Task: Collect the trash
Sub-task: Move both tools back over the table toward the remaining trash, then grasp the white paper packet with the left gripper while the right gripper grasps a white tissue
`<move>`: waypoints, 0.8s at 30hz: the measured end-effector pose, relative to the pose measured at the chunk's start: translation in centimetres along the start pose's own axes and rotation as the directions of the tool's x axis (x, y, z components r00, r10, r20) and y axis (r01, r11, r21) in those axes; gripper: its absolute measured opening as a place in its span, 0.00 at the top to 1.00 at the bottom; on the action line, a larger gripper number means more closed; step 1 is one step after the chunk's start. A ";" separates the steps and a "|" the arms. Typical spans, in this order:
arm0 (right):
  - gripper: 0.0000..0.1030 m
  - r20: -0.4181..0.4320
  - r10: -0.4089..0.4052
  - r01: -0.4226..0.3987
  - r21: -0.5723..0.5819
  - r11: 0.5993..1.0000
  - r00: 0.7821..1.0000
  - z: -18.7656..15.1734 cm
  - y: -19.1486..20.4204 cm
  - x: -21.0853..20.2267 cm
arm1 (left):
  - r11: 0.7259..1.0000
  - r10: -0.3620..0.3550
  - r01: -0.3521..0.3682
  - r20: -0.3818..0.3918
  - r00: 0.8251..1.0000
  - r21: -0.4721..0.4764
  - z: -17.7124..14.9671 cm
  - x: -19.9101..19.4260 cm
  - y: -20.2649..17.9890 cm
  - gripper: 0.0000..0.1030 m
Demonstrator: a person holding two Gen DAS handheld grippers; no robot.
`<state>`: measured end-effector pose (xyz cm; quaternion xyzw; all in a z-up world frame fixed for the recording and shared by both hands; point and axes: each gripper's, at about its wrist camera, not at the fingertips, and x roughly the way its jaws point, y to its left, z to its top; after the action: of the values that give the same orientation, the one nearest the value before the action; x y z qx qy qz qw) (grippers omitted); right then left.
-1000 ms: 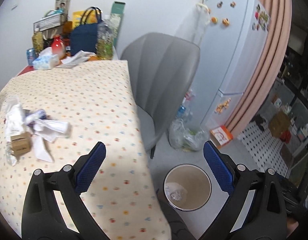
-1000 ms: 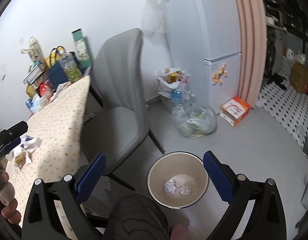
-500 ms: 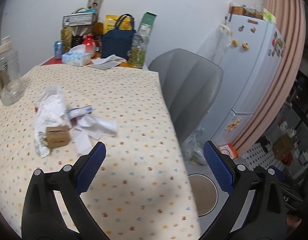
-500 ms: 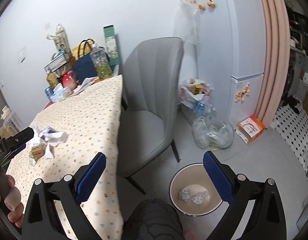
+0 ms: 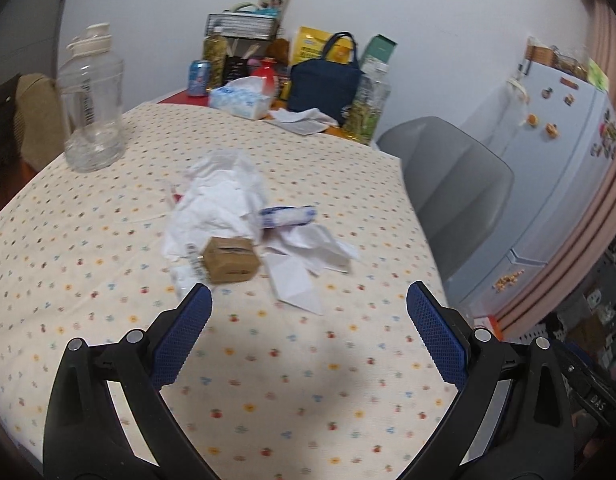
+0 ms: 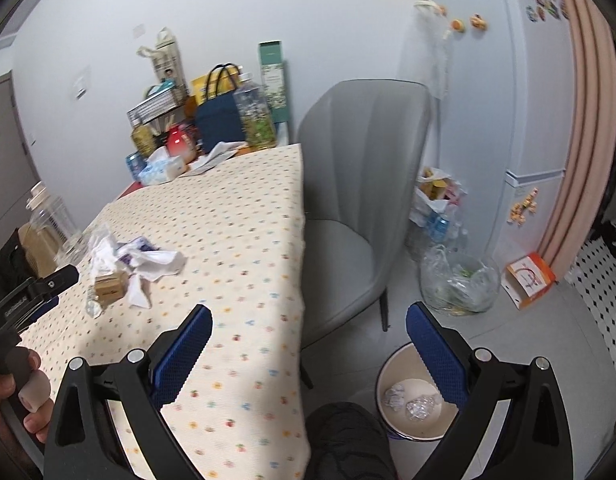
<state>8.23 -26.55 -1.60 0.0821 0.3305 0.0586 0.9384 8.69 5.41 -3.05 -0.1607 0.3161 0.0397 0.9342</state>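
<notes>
A pile of trash lies on the dotted tablecloth (image 5: 108, 272): a small cardboard box (image 5: 230, 260), crumpled white paper (image 5: 220, 196), a blue-and-white wrapper (image 5: 288, 216) and flat white scraps (image 5: 296, 280). My left gripper (image 5: 308, 320) is open and empty, just short of the box. My right gripper (image 6: 308, 344) is open and empty over the table's right edge. The pile also shows in the right wrist view (image 6: 124, 268). A round bin (image 6: 412, 400) on the floor holds two crumpled balls.
A clear plastic jug (image 5: 92, 108) stands at the table's left. A tissue box (image 5: 240, 100), navy bag (image 5: 324, 80), can and bottles crowd the far end. A grey chair (image 6: 360, 208) sits by the table. Plastic bags (image 6: 456, 280) and a fridge (image 6: 520, 100) stand beyond.
My left gripper has swung from the bin to the table and closed in on the trash pile. My right gripper has turned up and left from the bin toward the table.
</notes>
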 end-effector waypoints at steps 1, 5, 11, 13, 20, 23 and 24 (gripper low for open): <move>0.07 -0.001 0.007 -0.007 -0.008 1.000 1.000 0.1 0.5 0.1 | 1.000 0.005 -0.005 -0.003 1.000 -0.016 0.0 0.1 0.7 0.06; 0.07 -0.009 0.031 -0.031 -0.039 0.999 0.999 0.2 2.4 0.9 | 0.998 0.031 -0.032 -0.015 0.999 -0.062 0.2 0.6 3.3 0.06; 0.07 -0.029 0.056 -0.058 -0.064 0.996 0.998 0.4 4.6 2.6 | 0.991 0.053 -0.056 -0.031 0.998 -0.120 0.1 1.6 6.1 0.06; 0.07 -0.041 0.062 -0.065 -0.074 0.995 0.997 0.3 5.4 3.3 | 0.988 0.054 -0.059 -0.037 0.998 -0.142 -0.1 2.1 7.0 0.06; 0.07 -0.072 0.075 -0.081 -0.082 0.993 0.995 0.2 6.6 5.4 | 0.984 0.041 -0.055 -0.081 0.996 -0.170 -0.5 4.3 8.2 0.19; 0.08 -0.082 0.080 -0.086 -0.075 0.993 0.993 0.2 6.7 6.3 | 0.983 0.040 -0.055 -0.093 0.995 -0.175 -0.4 5.2 8.3 0.19; 0.07 -0.086 0.081 -0.088 -0.072 0.994 0.993 0.2 6.6 6.7 | 0.984 0.041 -0.057 -0.095 0.995 -0.170 -0.4 5.6 8.2 0.20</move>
<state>13.17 -18.99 -4.22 0.0577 0.3630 0.1142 0.9230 11.48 12.85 -8.94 -0.2349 0.3574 0.0827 0.9001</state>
